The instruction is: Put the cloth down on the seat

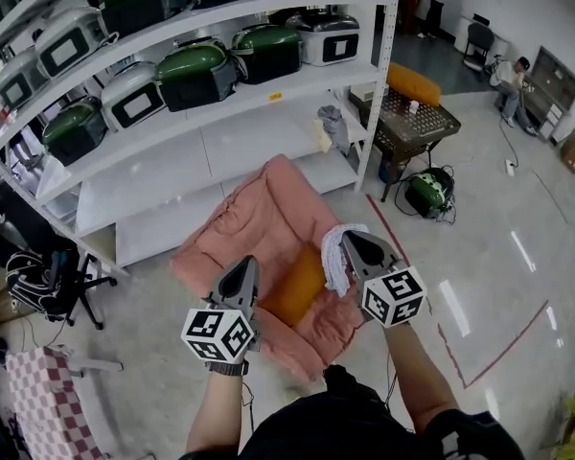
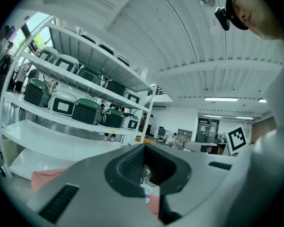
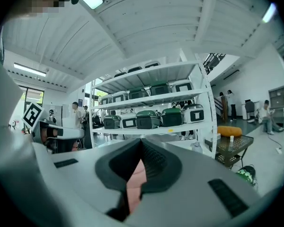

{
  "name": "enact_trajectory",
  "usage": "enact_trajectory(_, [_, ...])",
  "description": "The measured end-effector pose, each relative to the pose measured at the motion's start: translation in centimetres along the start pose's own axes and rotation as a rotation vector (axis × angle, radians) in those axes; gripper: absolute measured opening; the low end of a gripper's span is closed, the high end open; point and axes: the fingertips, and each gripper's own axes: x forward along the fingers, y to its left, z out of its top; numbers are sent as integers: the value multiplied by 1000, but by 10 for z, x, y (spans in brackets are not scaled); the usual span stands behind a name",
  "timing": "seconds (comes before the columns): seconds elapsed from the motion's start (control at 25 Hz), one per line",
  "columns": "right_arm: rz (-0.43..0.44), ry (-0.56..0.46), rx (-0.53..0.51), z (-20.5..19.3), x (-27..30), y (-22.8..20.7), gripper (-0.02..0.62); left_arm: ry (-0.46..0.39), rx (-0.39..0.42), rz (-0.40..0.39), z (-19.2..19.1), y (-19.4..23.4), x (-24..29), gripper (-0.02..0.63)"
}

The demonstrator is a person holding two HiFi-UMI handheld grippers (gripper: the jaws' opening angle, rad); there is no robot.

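Note:
A pink padded seat (image 1: 259,214) lies on the floor below me, with an orange cushion (image 1: 295,287) in its hollow. A white cloth (image 1: 333,262) hangs bunched from the tip of my right gripper (image 1: 348,239), over the seat's right side; the jaws are shut on it. In the right gripper view the gripper (image 3: 142,143) shows closed jaws, with pink seat (image 3: 135,183) showing through the gap behind them. My left gripper (image 1: 246,263) hovers over the seat's near left edge, shut and holding nothing. In its own view the left gripper (image 2: 143,148) has its jaws together.
White shelving (image 1: 268,113) with green and white cases (image 1: 196,70) stands just behind the seat. A metal table (image 1: 417,121) and a green case on the floor (image 1: 428,192) are to the right. An office chair (image 1: 53,276) and a checked cloth (image 1: 38,386) are at the left. A person (image 1: 511,77) sits far right.

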Motion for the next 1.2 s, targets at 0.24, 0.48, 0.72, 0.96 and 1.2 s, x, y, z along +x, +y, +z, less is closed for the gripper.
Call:
enact_trajectory(0.24, [10,-56,-34,32,-12,12,5,-29,31,-10,20,-12,-15,6])
enact_trajectory(0.48, [12,-91,-63,50,-19,26,5,-72,61,-12,41,-17,-29,6])
enact_trajectory(0.72, [14,-112,-73,60,-26,32,5,-94,74,-11,52,-21,-36,6])
enact_trajectory(0.96, [17,-119,-81,60,-29,37,5,-106,73,-4,52,-18,-43,6])
enact_trajectory(1.2, [19,-123,-89,64,-30,40,5,-113,73,9,56,-15,-47,6])
